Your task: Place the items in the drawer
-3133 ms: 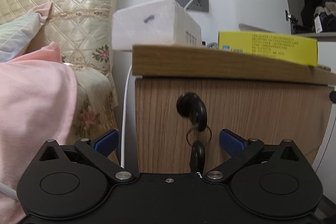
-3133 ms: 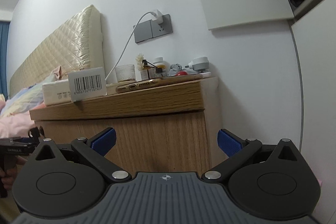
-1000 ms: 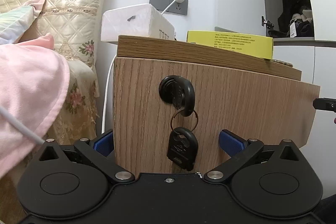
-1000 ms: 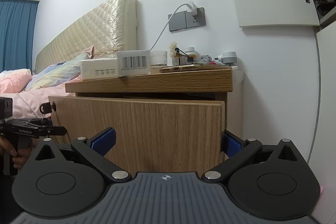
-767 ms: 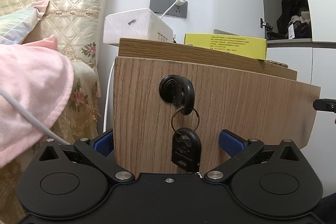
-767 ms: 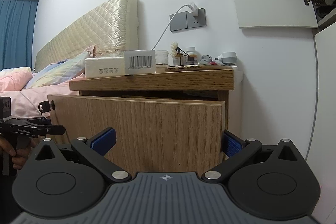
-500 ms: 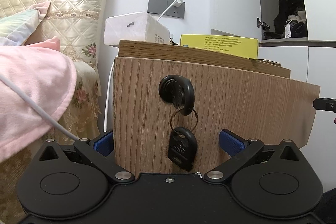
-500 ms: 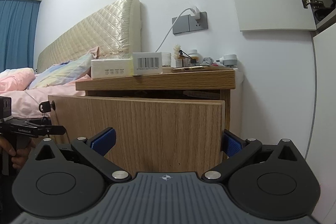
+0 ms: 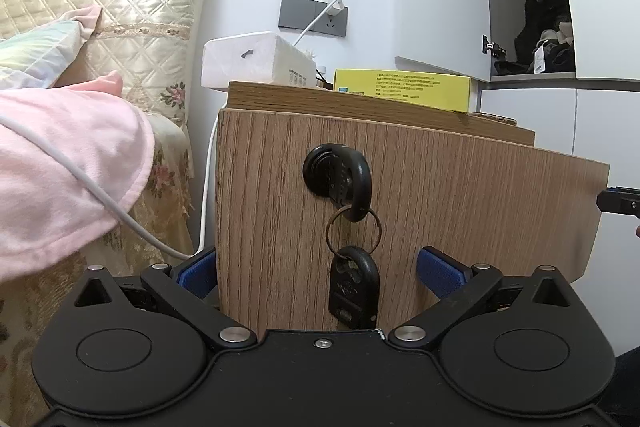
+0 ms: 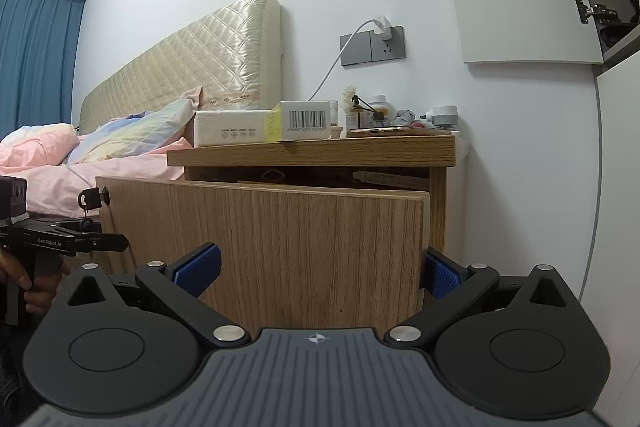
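The wooden drawer front [image 9: 460,203] of the bedside table stands pulled out; it also shows in the right wrist view [image 10: 288,239]. A black key [image 9: 340,179] sits in its lock with a second key hanging on a ring. My left gripper [image 9: 320,267] is open, its fingers astride the drawer's left edge. My right gripper [image 10: 318,269] is open, astride the drawer's right edge. On the tabletop lie a yellow box [image 9: 402,89], a white tissue pack [image 10: 232,133] and a gold phone [image 10: 380,131].
A bed with pink blanket [image 9: 60,155] and quilted headboard [image 10: 192,67] lies left of the table. A white charging cable [image 9: 100,199] runs from the wall socket [image 10: 372,45]. Small bottles [image 10: 376,111] stand at the back of the tabletop. A wardrobe [image 9: 532,27] is at right.
The drawer, shut three seconds ago, has been drawn out toward both grippers. In the last second it has come out a little farther and the hanging key has swung.
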`<state>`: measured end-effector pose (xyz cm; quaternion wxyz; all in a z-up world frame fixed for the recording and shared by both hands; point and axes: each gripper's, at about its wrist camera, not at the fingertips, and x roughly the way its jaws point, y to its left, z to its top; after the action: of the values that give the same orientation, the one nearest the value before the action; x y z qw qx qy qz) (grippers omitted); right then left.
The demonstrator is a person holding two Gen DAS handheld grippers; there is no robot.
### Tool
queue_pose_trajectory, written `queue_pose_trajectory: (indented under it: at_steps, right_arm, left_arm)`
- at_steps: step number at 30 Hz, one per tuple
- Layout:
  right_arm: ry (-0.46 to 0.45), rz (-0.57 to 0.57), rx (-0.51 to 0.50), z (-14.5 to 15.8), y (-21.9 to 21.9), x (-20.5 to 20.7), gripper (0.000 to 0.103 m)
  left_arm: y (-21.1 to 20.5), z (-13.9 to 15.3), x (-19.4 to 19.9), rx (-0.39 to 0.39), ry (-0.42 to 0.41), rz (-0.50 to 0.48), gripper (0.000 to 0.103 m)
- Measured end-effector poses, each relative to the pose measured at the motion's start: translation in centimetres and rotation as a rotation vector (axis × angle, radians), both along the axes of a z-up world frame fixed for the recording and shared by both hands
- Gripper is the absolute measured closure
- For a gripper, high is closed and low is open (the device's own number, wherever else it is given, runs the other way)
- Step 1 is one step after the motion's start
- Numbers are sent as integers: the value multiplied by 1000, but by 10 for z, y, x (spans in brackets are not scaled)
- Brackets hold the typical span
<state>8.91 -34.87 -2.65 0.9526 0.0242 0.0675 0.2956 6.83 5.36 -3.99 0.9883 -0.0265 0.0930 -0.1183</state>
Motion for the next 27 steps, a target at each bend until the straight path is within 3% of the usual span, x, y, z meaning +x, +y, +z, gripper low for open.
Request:
queue_pose_trajectory:
  at_steps: [17, 22, 27]
  right_arm:
    - [-3, -13, -1, -1, 1, -29, 0]
    - [8, -129, -13, 2, 17, -36, 0]
    - [-24, -193, 92, 11, 13, -59, 0]
  left_arm:
    - [2, 2, -24, -31, 17, -2, 1]
    - [2, 10, -35, -75, 32, 33, 2]
    - [-9, 25, -60, -3, 13, 51, 2]
